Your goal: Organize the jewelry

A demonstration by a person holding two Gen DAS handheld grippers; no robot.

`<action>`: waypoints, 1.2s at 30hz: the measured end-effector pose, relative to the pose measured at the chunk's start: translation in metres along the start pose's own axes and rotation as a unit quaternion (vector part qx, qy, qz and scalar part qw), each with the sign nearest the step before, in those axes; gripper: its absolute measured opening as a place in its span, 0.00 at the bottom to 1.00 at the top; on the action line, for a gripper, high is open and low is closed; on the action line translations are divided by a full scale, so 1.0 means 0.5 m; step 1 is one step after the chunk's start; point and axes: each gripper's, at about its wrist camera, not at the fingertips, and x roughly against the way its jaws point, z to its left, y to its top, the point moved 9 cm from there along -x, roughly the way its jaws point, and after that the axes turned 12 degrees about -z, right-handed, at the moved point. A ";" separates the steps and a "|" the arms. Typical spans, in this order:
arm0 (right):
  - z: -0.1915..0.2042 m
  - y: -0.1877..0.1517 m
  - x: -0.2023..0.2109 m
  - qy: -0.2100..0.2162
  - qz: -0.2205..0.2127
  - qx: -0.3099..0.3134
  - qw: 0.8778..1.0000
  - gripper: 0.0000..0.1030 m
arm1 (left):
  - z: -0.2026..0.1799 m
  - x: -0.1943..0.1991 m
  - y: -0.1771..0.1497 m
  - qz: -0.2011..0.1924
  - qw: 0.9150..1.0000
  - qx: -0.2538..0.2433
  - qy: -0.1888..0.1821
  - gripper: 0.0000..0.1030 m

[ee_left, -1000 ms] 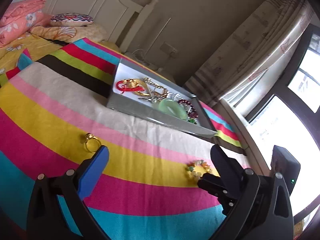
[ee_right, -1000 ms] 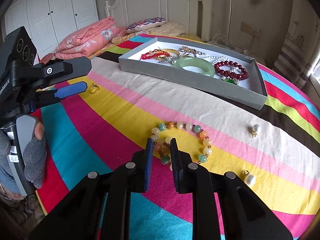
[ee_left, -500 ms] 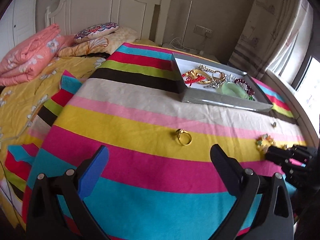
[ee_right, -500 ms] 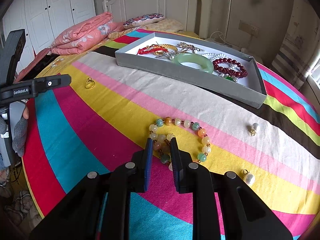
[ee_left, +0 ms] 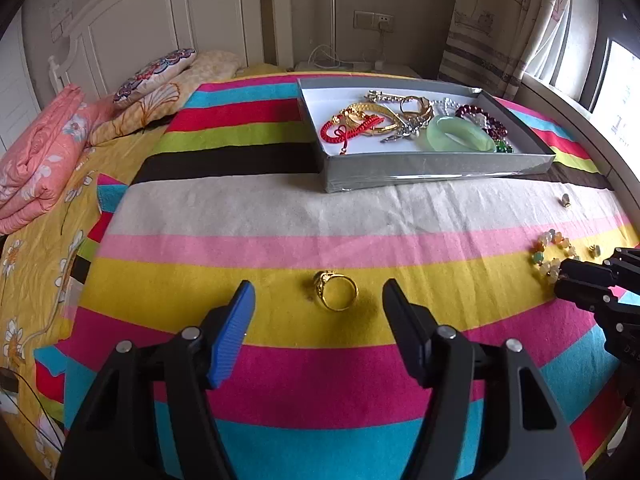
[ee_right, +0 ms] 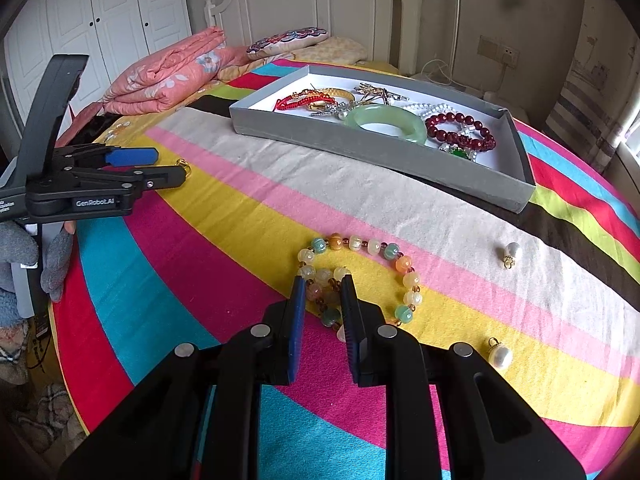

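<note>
A gold ring [ee_left: 335,290] lies on the yellow stripe of the bedspread, between and just ahead of the fingertips of my open left gripper [ee_left: 318,294]. My right gripper [ee_right: 322,282] stands narrowly shut around part of a multicolour bead bracelet [ee_right: 402,268] lying on the bed; the bracelet also shows in the left wrist view [ee_left: 550,254]. A grey jewelry box [ee_left: 420,168] farther back holds a green jade bangle [ee_left: 460,138], a red cord bracelet [ee_left: 352,130], gold pieces and dark red beads [ee_right: 460,132].
Two loose pearl pendants [ee_right: 510,254] [ee_right: 499,356] lie on the bed right of the bead bracelet. Folded pink quilt [ee_left: 36,160] and pillows [ee_left: 156,76] sit at the left near the white headboard. A window and curtain stand at the right.
My left gripper has swung and moved in on the gold ring, which now sits between its fingertips. My right gripper has stayed at the bead bracelet.
</note>
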 end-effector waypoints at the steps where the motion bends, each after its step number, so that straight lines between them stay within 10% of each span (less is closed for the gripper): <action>1: -0.001 0.000 0.000 -0.001 0.001 0.000 1.000 0.19 | 0.000 -0.004 0.002 0.000 1.000 -0.001 -0.001 0.56; 8: -0.001 0.000 -0.001 0.000 0.001 -0.002 1.000 0.19 | -0.013 -0.002 0.003 -0.005 1.000 -0.016 -0.007 0.22; 27: 0.000 0.009 0.016 -0.018 -0.022 0.011 1.000 0.17 | -0.010 0.015 -0.008 -0.010 1.000 -0.015 0.003 0.22; 36: 0.000 0.028 0.056 0.052 -0.071 -0.071 0.994 0.17 | -0.013 0.044 0.005 -0.025 0.999 -0.024 0.014 0.22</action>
